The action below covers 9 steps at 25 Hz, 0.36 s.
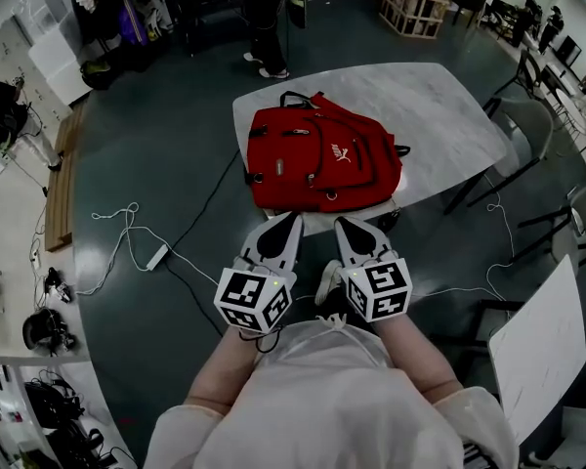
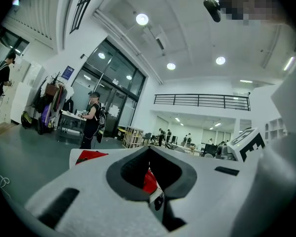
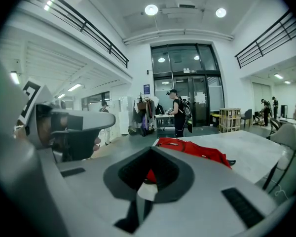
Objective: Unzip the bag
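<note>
A red backpack (image 1: pixel 322 159) lies flat on the near-left part of a white table (image 1: pixel 439 115), its top handle pointing away from me and its zips closed as far as I can see. My left gripper (image 1: pixel 291 219) and right gripper (image 1: pixel 343 222) are side by side just short of the table's near edge, both pointing at the bag, both shut and holding nothing. The left gripper view has red backpack (image 2: pixel 89 156) showing past its closed jaws. In the right gripper view the backpack (image 3: pixel 195 150) lies ahead on the table, and the left gripper's cube (image 3: pixel 39 117) is at the left.
Chairs (image 1: pixel 527 115) stand to the right of the table, with a white board (image 1: pixel 537 340) at my near right. Cables and a power strip (image 1: pixel 156 256) lie on the floor to the left. A person (image 1: pixel 264 18) stands by a desk far behind the table.
</note>
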{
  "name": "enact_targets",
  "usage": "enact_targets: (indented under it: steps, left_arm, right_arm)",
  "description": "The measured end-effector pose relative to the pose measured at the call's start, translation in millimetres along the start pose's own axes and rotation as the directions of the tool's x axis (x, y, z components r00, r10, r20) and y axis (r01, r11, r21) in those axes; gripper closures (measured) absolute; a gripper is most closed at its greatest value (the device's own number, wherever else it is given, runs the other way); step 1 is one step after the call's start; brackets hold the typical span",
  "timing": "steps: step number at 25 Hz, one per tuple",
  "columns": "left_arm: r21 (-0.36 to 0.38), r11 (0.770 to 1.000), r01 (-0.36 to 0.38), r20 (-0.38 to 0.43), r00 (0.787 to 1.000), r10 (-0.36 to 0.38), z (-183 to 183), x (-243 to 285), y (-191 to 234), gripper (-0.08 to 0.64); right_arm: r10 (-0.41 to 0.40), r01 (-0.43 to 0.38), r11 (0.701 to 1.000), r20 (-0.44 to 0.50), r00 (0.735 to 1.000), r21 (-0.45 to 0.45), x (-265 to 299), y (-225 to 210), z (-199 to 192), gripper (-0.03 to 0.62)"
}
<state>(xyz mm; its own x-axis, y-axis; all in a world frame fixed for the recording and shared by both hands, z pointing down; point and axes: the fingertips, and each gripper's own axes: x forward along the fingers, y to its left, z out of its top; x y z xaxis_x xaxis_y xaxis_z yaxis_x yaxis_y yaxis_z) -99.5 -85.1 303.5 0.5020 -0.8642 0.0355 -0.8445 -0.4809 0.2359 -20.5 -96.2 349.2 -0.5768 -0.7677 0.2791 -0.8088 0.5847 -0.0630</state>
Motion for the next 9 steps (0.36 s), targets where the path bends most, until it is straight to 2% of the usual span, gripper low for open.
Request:
enact_targets:
  steps: [9]
  left_arm:
    - [0.008,1.000,0.019,0.002,1.000,-0.019,2.6,0.0,-9.8,0.540]
  right_arm:
    - [-0.036,0.036,0.999,-0.007,0.999,-0.014,-3.6,-8.7,3.5,0.566]
